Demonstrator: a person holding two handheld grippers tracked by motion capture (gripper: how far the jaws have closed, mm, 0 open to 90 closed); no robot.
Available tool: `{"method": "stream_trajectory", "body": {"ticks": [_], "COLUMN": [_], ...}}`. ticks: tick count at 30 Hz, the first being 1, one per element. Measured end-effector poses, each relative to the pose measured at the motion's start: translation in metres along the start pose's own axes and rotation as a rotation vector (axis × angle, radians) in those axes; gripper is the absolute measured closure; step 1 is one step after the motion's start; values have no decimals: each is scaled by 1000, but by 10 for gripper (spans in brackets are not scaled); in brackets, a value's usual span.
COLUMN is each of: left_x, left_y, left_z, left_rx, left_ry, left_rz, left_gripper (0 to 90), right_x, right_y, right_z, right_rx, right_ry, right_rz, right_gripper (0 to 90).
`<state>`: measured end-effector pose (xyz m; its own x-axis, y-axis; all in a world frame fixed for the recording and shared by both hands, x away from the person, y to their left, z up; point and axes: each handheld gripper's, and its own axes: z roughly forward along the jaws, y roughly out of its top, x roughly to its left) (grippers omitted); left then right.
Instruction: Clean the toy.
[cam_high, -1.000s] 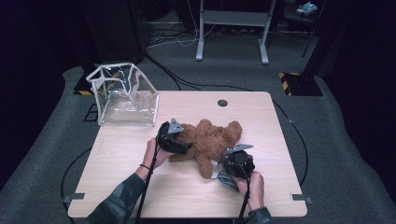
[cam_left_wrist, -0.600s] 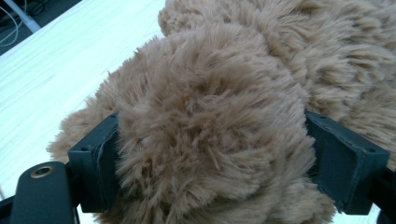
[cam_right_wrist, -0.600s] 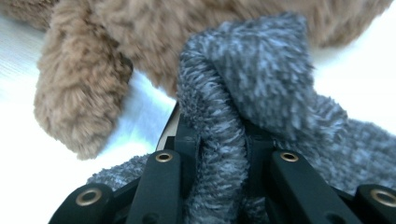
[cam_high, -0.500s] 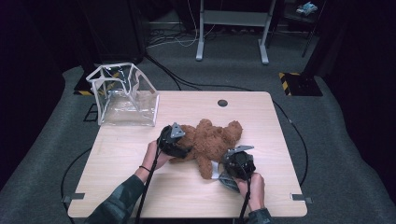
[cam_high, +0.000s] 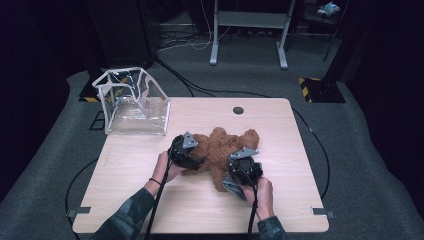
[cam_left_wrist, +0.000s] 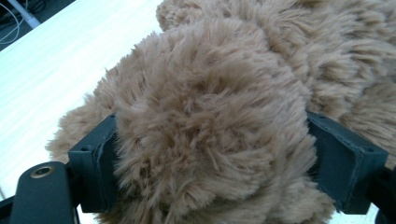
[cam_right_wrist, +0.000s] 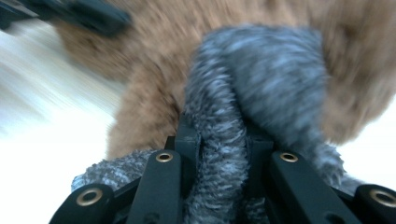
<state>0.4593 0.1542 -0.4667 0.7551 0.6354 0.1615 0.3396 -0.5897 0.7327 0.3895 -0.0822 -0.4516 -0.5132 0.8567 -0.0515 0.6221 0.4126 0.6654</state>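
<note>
1. Toward the left edge of the wooden table (cam_high: 280, 200), one clear plastic bag (cam_high: 132, 102) stands open-mouthed, well apart from both hands and untouched.

2. Next rightward, the left gripper (cam_high: 184, 151) has its jaws spread wide and clenched on a rounded limb of the one brown teddy bear (cam_high: 220, 150); the left gripper view shows fur (cam_left_wrist: 210, 121) bulging between the two pads.

3. At centre, the teddy bear lies flat on the tabletop, with the bag behind and to its left.

4. Rightmost, the right gripper (cam_high: 239, 172) has its jaws drawn nearly together, pinching a fold of grey fuzzy cloth (cam_right_wrist: 219, 154) that lies against the bear's lower body; that view is blurred, so what garment this is cannot be told.

5. Judged step: working the grey cloth at the bear while the other hand steadies it. To do it well, the left grip should pin the limb firmly, and the right should pull along the cloth, not upward, keeping its pinch deep enough not to slip.

6. Count: two grippers, one bear, one grey cloth, one bag, one table.
</note>
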Motion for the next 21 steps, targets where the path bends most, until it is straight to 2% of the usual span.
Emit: {"method": "stream_trajectory", "body": {"ticks": [5, 7, 8, 9, 11, 14, 15, 17, 20, 21], "left_x": [0, 0, 0, 0, 1, 1, 1, 0, 0, 0], "left_y": [-1, 0, 0, 0, 0, -1, 0, 0, 0, 0], "left_z": [1, 0, 0, 0, 0, -1, -1, -1, -1, -1], "left_rx": [-3, 4, 5, 4, 0, 5, 1, 3, 7, 7], "left_ry": [-3, -3, -1, -3, -5, -11, 0, 0, -1, -2], "left_rz": [-9, 0, 1, -4, -15, -16, -9, -11, -14, -16], "left_gripper": [152, 152, 152, 152, 152, 151, 152, 152, 152, 152], "right_x": [-17, -20, -20, -18, -14, -6, -3, 4, 9, 10], "right_y": [-29, -34, -34, -31, -24, -6, 0, 13, 22, 22], "right_z": [14, 14, 13, 11, 2, -19, -25, -30, -17, -9], "right_rx": [73, 87, 87, 95, 70, -33, -69, -118, -90, -65], "right_ry": [-6, -2, -5, -9, -4, 17, 22, 14, 8, 8], "right_rz": [77, 89, 74, 70, 50, 24, 18, -13, -40, -26], "right_gripper": [745, 745, 745, 745, 745, 745, 745, 745, 745, 746]}}
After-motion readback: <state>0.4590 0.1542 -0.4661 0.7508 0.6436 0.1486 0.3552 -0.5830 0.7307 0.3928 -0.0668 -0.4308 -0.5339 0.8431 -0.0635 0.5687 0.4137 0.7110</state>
